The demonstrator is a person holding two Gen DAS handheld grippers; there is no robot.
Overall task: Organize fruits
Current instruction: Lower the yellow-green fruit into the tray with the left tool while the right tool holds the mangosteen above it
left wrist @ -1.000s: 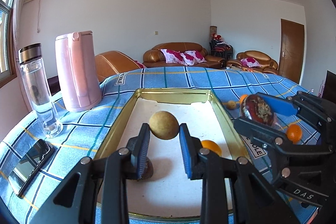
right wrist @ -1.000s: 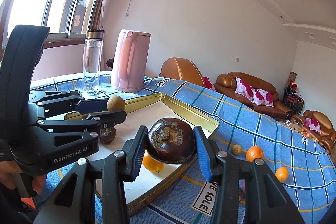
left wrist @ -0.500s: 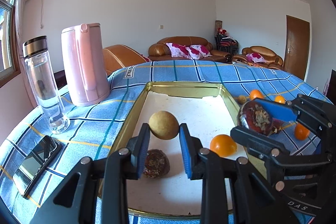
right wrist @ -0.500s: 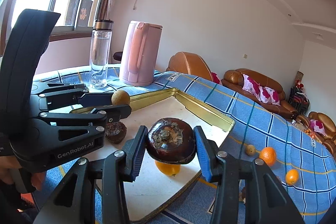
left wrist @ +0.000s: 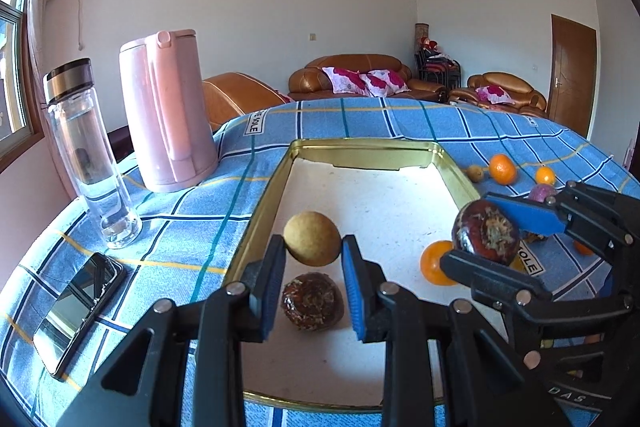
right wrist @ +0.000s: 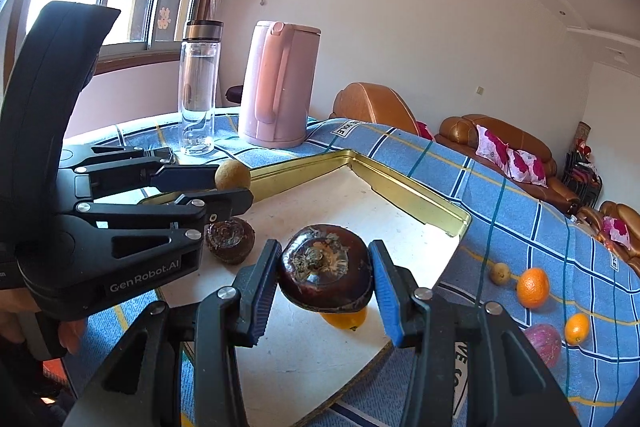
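here, both grippers hold fruit above the gold tray (left wrist: 262, 211).
left gripper (left wrist: 313, 273) clamps a tan fruit (left wrist: 312, 238); right gripper (right wrist: 326, 281) clamps a dark fruit (right wrist: 325, 268). only the left view shows the phone (left wrist: 76, 311).

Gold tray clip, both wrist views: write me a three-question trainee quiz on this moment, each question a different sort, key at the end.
1. True or false: the left gripper holds a tan round fruit above the gold tray.
2. Multiple choice: what is clamped in the right gripper? A) an orange B) a dark brown chestnut-like fruit C) the glass bottle
3. Fill in: two fruits already lie in the tray, a dark brown one and an ____ one.

Key: 1 true. 2 B, the dark brown chestnut-like fruit. 3 orange.
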